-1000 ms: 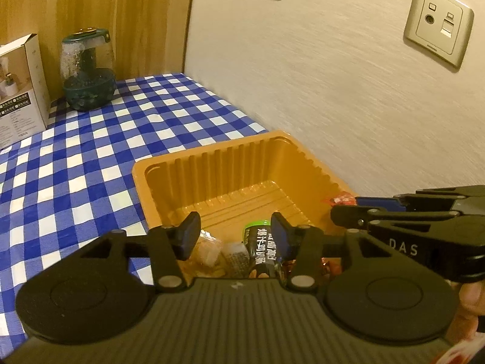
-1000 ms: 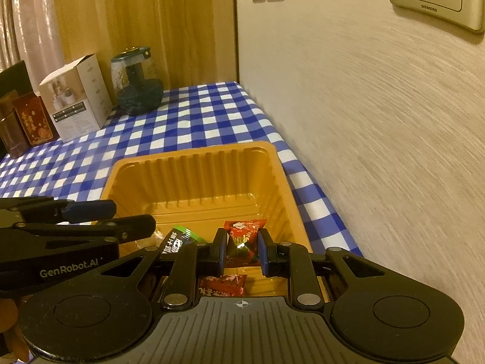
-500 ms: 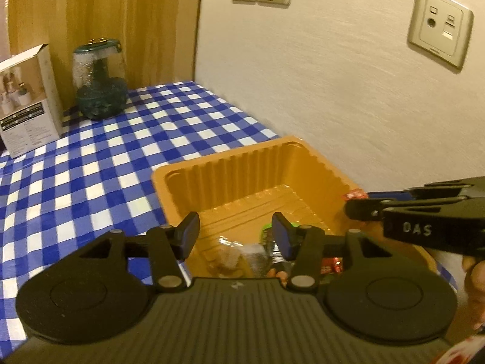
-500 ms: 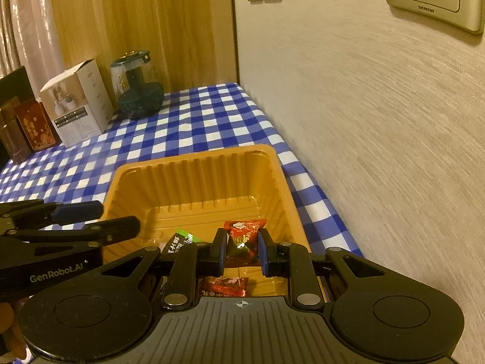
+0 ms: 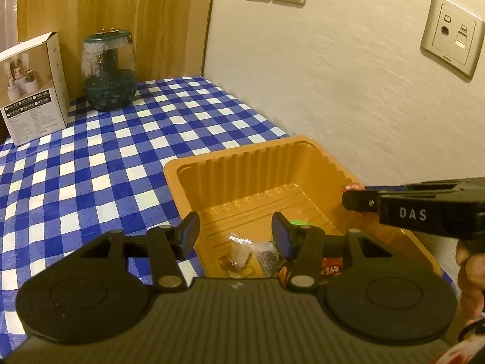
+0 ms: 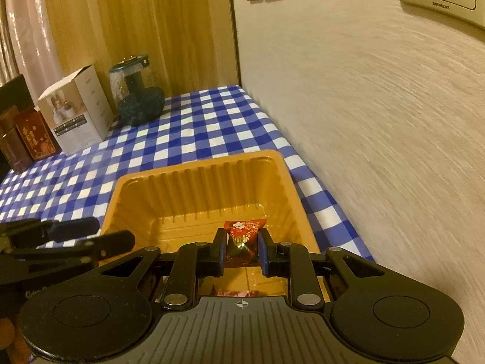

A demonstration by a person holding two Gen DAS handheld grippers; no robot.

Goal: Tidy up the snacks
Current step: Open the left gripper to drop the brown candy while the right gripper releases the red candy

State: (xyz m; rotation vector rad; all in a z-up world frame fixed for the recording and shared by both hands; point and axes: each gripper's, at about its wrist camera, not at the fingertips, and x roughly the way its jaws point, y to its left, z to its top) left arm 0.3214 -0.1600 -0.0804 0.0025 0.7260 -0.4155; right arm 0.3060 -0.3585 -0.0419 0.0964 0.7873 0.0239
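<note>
An orange plastic tray [image 5: 230,163] [image 6: 197,166] sits on the blue-checked tablecloth beside the wall. My left gripper [image 5: 235,230] hovers open over the tray's near end with nothing between its fingers. Below it in the tray lie a clear-wrapped candy [image 5: 239,250], a red packet [image 5: 332,268] and a green packet [image 5: 298,222], partly hidden behind the right finger. My right gripper [image 6: 242,242] is shut on a red snack packet [image 6: 244,233] and holds it above the tray floor. In the left wrist view it reaches in from the right [image 5: 351,200].
A white carton [image 5: 33,88] and a green glass jar [image 5: 109,72] stand at the far end of the table by a wooden panel. Dark red tins [image 6: 28,136] stand further left. The wall [image 6: 379,121] runs close along the tray's right side.
The left gripper has drawn back a little from the snacks, so the green packet now sits behind its right finger. The right gripper keeps its hold and has not moved.
</note>
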